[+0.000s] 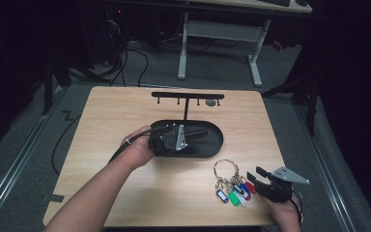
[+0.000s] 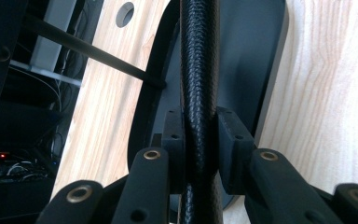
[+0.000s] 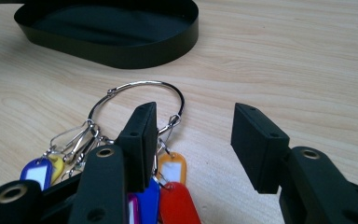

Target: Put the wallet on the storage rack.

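the left gripper [image 2: 200, 154] is squeezing the stand's black post [image 2: 199, 70]; the right gripper [image 3: 193, 140] is gaping wide by the key ring [image 3: 137, 95]; i think it should be sliding one jaw under the ring slowly

one wooden bench [image 1: 125, 121] is carrying one black oval tray [image 1: 212, 145], one black hook rack [image 1: 187, 95], one key ring [image 1: 226, 169] and several coloured tags [image 1: 234, 194]; two grippers are showing.

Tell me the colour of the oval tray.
Black; the tray shows best in the right gripper view.
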The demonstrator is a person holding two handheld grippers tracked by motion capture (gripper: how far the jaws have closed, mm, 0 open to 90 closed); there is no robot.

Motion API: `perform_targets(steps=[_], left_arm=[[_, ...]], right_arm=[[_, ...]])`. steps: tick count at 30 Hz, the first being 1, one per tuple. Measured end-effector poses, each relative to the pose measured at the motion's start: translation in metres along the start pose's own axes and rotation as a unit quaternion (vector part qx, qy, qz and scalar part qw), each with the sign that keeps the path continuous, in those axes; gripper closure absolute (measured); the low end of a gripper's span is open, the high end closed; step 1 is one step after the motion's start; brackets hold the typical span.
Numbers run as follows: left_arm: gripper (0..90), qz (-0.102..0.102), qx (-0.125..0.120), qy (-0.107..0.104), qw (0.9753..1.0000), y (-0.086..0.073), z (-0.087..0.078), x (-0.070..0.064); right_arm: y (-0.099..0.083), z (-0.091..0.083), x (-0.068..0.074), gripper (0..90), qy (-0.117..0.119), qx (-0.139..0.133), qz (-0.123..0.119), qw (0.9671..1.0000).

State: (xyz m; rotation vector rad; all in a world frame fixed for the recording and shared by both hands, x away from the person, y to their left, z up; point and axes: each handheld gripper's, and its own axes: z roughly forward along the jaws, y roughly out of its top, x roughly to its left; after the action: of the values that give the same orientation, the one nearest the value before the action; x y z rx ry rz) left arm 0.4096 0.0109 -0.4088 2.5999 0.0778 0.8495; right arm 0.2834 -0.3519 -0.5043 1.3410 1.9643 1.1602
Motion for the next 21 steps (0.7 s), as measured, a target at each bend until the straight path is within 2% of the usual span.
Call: perform_targets(steps=[2, 6, 11, 19, 21], left_arm=[[75.3, 0.006, 0.004, 0.003, 1.0, 0.001, 0.002, 0.001], [75.4, 0.009, -0.005, 0.011, 0.9999, 0.002, 0.005, 0.007], [75.3, 0.018, -0.001, 0.017, 0.9997, 0.0, 0.015, 0.009], [75.3, 0.029, -0.009, 0.026, 0.9992, 0.0, 0.032, 0.006], [75.2, 0.038, -0.004, 0.033, 0.9987, 0.0, 0.036, 0.005]], right_arm=[[-0.001, -0.003, -0.001, 51.0, -0.003, 0.0, -0.003, 1.0], [-0.002, -0.01, -0.004, 50.9, -0.013, -0.01, 0.011, 0.9998], [-0.005, -0.006, -0.008, 51.0, -0.016, -0.002, 0.025, 0.9996], [-0.004, -0.001, -0.004, 51.0, -0.014, 0.004, 0.017, 0.9997], [-0.004, -0.002, -0.004, 51.0, -0.014, 0.005, 0.013, 0.9998]])
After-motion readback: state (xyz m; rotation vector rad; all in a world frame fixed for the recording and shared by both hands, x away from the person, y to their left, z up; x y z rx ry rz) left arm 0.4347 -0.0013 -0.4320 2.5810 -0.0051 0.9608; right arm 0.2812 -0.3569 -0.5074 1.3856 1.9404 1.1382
